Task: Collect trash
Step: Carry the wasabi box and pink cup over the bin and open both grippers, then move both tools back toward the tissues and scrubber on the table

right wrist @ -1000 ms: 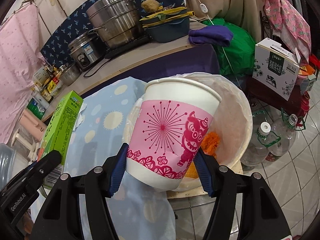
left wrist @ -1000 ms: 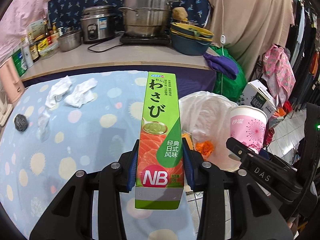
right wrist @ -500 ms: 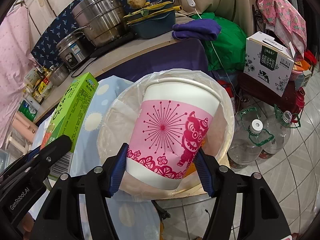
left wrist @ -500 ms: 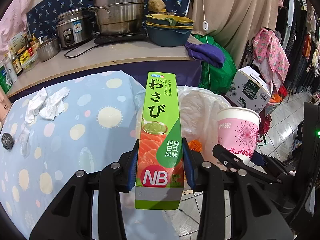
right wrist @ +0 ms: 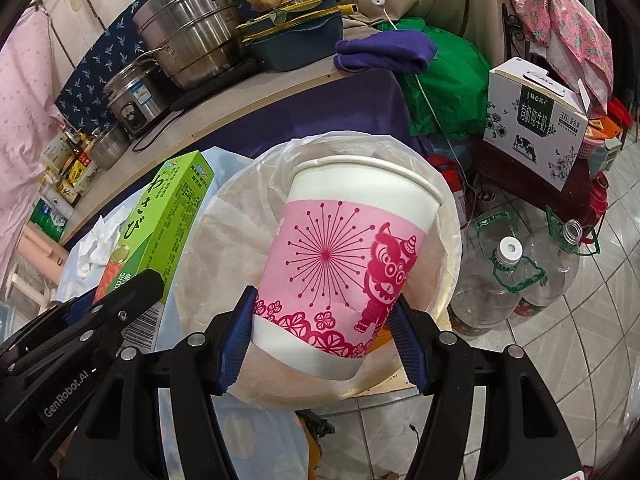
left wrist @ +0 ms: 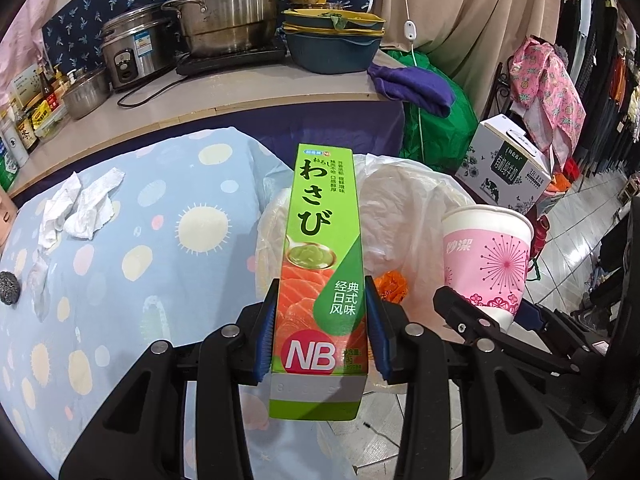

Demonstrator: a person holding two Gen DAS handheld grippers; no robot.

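My left gripper (left wrist: 320, 320) is shut on a tall green wasabi box (left wrist: 322, 240), held upright over the table's right edge beside a bin lined with a clear plastic bag (left wrist: 404, 216). Orange scraps (left wrist: 394, 286) lie inside the bin. My right gripper (right wrist: 324, 336) is shut on a pink and white paper cup (right wrist: 348, 268), held just above the bin's bag-lined rim (right wrist: 452, 248). In the right wrist view the wasabi box (right wrist: 168, 224) and the left gripper stand at the left. The cup (left wrist: 486, 264) appears at the right of the left wrist view.
Crumpled white tissues (left wrist: 82, 206) and a dark scrubber ball (left wrist: 9, 288) lie on the blue dotted tablecloth (left wrist: 160, 260). Behind is a counter (left wrist: 240, 96) with pots and bottles. Plastic water jugs (right wrist: 504, 284) and a milk carton box (right wrist: 536, 120) stand on the tiled floor right of the bin.
Both grippers have moved toward the bin, carrying the box and the cup. The cup now hangs over the bin's opening and the tissues have slid further left in the left wrist view.
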